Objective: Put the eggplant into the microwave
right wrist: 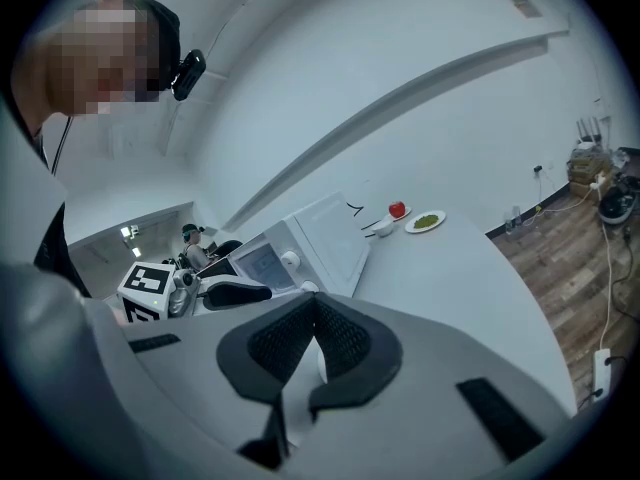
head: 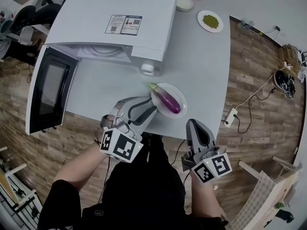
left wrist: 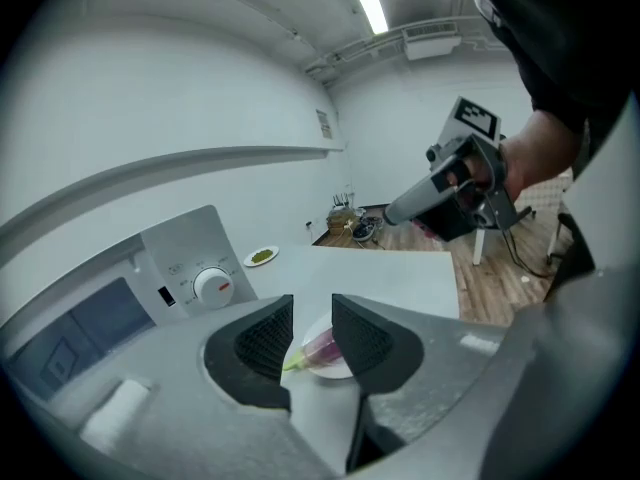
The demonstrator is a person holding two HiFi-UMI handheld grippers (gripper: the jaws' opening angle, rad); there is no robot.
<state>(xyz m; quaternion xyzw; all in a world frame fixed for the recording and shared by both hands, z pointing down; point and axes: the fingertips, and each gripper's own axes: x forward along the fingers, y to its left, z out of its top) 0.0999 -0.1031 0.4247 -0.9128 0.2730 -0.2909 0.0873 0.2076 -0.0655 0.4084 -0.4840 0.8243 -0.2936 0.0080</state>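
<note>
Lining up for the pick: left gripper (left wrist: 312,314) has its jaws moderately apart, nothing between the pads; the glossy purple eggplant with the pale green stem (head: 169,101) lies just beyond them on a small round white plate (head: 179,91), near the front edge of the grey table (head: 201,56). Right gripper (right wrist: 312,318) has its jaws closed together, empty, off the table's near edge. The boxy white microwave (head: 115,18) has its dark-windowed door (head: 50,90) swung open. Best approach, I judge: straddle the eggplant's thick middle across its width, close gently since the skin looks slick, and lift clear without dragging the plate.
</note>
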